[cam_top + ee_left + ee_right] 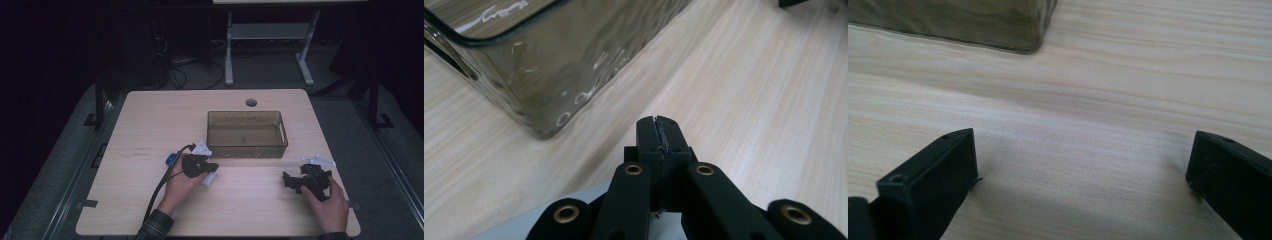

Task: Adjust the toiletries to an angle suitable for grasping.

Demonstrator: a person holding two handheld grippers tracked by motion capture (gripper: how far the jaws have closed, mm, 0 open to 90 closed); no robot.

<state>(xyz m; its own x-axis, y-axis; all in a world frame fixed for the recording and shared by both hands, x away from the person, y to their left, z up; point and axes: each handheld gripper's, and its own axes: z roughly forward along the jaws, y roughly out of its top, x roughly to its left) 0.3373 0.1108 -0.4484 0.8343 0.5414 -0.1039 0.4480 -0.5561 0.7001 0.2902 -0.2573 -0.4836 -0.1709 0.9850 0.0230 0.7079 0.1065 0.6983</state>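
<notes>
Wood-grain table (150, 125) is occupied by an empty smoky tray (247, 146); left gripper (659, 131) is closed on nothing, right gripper (1083, 175) is spread wide.

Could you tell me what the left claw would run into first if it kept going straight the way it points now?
Probably nothing soon. The left claw, shut and empty, points past the corner of the clear smoky plastic bin along bare wooden table. The bin lies off to one side, though how near the claw would pass is hard to judge.
</notes>
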